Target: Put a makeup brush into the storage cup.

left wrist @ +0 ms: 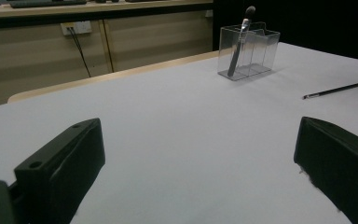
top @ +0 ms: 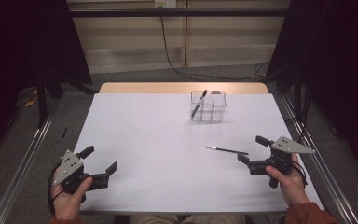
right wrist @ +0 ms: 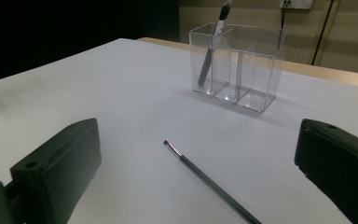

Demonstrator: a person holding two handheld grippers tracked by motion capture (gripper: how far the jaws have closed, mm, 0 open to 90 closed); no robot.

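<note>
Both forearms enter at the near edge of the high view, each hand wrapped round a gripper. Under everything lies the table [top: 168, 140], covered by a white sheet, with a strip of bare wood showing along its far edge.

Next in size, the left gripper [top: 101, 164] sits over the near left corner of the sheet, its jaws spread wide with nothing between them. In the left gripper view the two black jaws stand far apart above bare sheet. The right gripper [top: 253, 149] is held over the near right part of the sheet, jaws likewise wide apart and empty, pointing towards the middle of the table.

Toward the far side, right of centre, stands a clear box [top: 209, 107], divided into compartments. A dark brush [top: 198, 103] leans in its left compartment as seen in the high view, head up above the rim.

Smallest is the thin brush [top: 227, 150], lying flat on the sheet just beside the right gripper's jaws and well apart from the box. In the right gripper view it [right wrist: 209, 182] lies between the two open jaws, untouched, its small tip pointing away from the gripper.
</note>
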